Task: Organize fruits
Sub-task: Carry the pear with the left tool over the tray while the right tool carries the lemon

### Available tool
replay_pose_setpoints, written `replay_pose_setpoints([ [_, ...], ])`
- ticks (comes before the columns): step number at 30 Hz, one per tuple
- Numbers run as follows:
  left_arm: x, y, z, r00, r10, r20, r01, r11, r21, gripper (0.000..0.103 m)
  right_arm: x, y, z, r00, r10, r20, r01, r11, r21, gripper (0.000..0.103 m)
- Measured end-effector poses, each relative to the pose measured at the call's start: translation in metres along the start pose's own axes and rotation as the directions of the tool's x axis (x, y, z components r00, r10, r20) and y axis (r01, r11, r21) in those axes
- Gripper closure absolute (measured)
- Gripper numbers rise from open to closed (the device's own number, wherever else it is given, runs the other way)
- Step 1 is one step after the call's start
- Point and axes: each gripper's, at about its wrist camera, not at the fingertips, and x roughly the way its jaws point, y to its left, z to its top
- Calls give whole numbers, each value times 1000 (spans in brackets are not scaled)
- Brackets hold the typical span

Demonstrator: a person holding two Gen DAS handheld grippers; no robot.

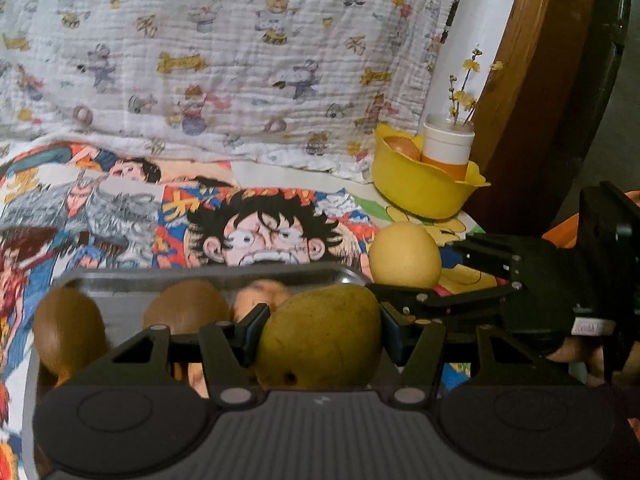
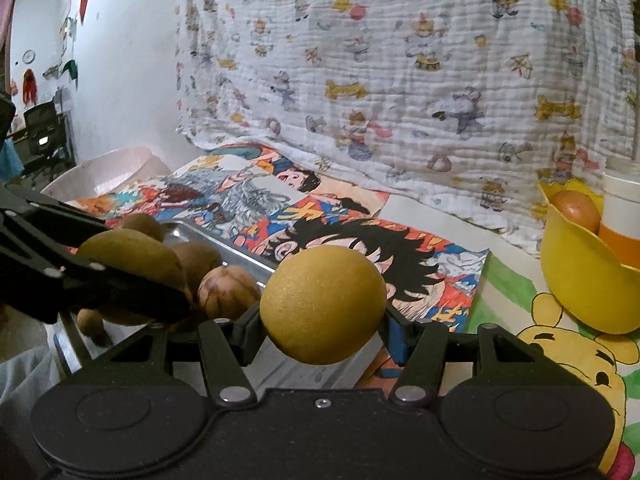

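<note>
A: Left wrist view first. The left claw (image 1: 320,334) is about half open and clamped on a mango (image 1: 320,336), one pad on each flank at its widest part. Just behind and below it sits the tray (image 1: 224,274) with two kiwis (image 1: 68,332) and a walnut-like ball.

B: How would that mango handle?

A: I'd judge it fairly heavy, smooth-skinned, and soft enough to bruise, so a grip across the middle suits it. Just right of this claw, the right claw (image 1: 404,272) comes in from the side holding a lemon (image 1: 404,256). Farther beyond is a yellow bowl (image 1: 420,192) with a cup in it.

B: And the right wrist view?

A: The right claw (image 2: 322,320) is also roughly half open, pads pressed on the lemon (image 2: 323,304) at its sides. It looks firm, light, with dimpled skin, so slipping seems unlikely. Left of it is the mango (image 2: 128,256) in the other claw, over the tray (image 2: 224,240); the bowl (image 2: 580,280) lies ahead to the right, well apart.
</note>
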Motion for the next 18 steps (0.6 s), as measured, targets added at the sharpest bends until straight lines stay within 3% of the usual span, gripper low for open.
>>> replay_pose_setpoints([
  [18, -20, -9, -39, 1000, 20, -15, -18, 995, 96, 41, 11, 20, -10, 997, 47, -57, -53, 993, -106, 42],
])
